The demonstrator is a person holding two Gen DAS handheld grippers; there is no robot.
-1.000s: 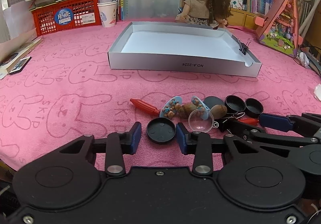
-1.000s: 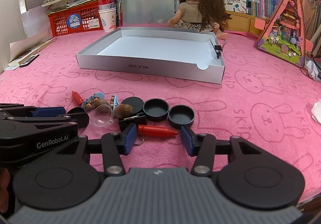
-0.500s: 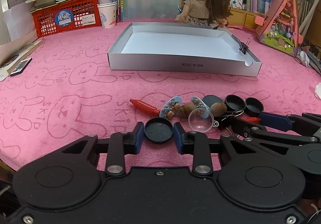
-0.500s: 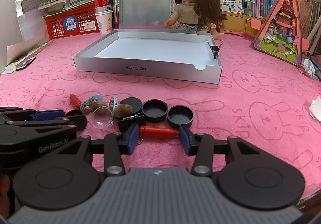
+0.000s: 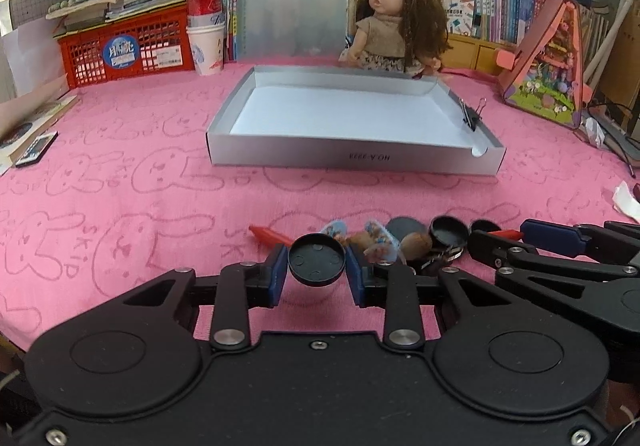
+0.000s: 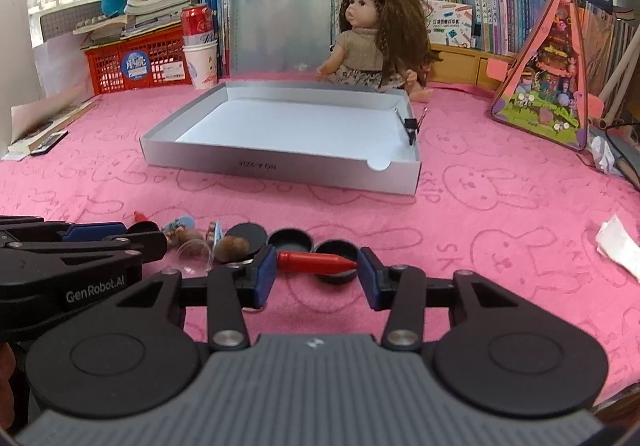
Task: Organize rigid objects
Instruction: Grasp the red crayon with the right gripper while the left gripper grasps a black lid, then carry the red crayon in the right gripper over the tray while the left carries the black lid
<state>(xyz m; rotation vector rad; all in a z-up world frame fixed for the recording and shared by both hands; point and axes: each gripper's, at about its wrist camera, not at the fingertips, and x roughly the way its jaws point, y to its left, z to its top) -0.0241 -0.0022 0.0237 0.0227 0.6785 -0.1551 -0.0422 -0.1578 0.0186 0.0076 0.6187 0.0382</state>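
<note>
Both tongs are gripping: the left gripper (image 5: 317, 272) has its blue pads closed on a round black lid (image 5: 317, 260), held clear of the pink cloth (image 5: 120, 182), and the right gripper (image 6: 317, 275) clamps a red crayon (image 6: 316, 261) end to end between its pads. Near them lie more black lids (image 6: 289, 240), a brown nut (image 6: 233, 247) and small trinkets. Farther back stands an empty silver tray (image 5: 352, 156), with a doll (image 5: 394, 22) beyond it.
</note>
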